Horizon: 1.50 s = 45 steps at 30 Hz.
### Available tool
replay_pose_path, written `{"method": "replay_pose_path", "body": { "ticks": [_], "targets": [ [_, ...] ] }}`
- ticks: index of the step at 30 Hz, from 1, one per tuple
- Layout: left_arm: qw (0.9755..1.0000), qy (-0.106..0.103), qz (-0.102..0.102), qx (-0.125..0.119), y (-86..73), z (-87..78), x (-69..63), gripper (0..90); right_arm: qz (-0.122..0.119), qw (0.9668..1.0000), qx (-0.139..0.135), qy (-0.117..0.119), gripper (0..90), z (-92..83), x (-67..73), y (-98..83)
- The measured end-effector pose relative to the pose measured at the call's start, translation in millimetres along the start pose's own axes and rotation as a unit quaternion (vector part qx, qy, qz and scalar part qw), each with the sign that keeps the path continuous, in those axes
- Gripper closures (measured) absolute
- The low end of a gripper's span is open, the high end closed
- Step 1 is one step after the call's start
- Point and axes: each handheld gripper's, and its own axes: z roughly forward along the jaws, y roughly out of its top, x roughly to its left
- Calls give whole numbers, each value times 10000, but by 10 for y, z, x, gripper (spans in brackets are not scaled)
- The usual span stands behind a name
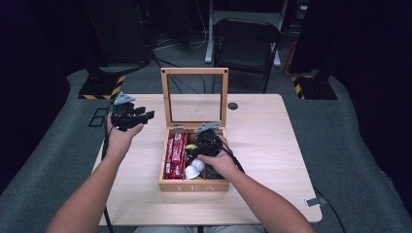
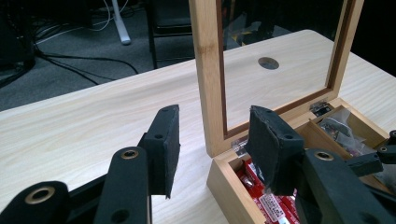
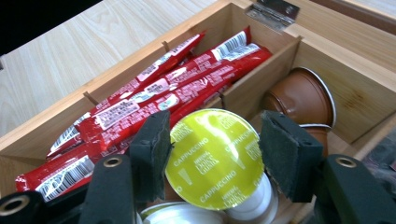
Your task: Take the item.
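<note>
An open wooden tea box [image 1: 194, 186] stands mid-table with its glass lid [image 1: 194, 71] upright. Its left compartment holds red sachets [image 3: 154, 98]. My right gripper [image 3: 212, 149] reaches down into the middle compartment. Between its jaws lies a capsule with a yellow-green "Cappuccino" lid [image 3: 215, 161], and the pads stand at the lid's two edges without squeezing it. The capsule rests on white capsules [image 3: 187, 215], with a brown capsule [image 3: 301, 95] behind it. My left gripper [image 1: 145, 115] hovers over the table left of the box, open with nothing between its pads [image 2: 163, 149].
The box's right compartment holds dark packets [image 2: 341, 130]. A round cable hole [image 1: 232, 106] lies in the tabletop behind the box. Bare table [image 1: 272, 145] extends right of the box and in front of it. A black chair [image 1: 248, 43] stands beyond the far edge.
</note>
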Motion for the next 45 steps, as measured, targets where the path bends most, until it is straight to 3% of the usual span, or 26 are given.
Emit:
{"method": "replay_pose_path", "body": {
  "ticks": [10,17,28,37,45],
  "targets": [
    [10000,31,15,-3,-4,-17,8,539,79,9999,73,-30,298,3,4,-5],
    [10000,27,19,14,-5,-9,4,539,219,9995,209,68,280,30,-42,-26],
    [10000,26,22,0,-9,-12,2,540,94,9994,330,94,330,75,-27,-35],
    [10000,42,24,-3,-11,-17,10,541,135,9992,365,99,371,71,-9,-34],
    [10000,46,39,-6,-3,-19,7,542,85,9997,220,63,374,33,-31,-20]
  ]
}}
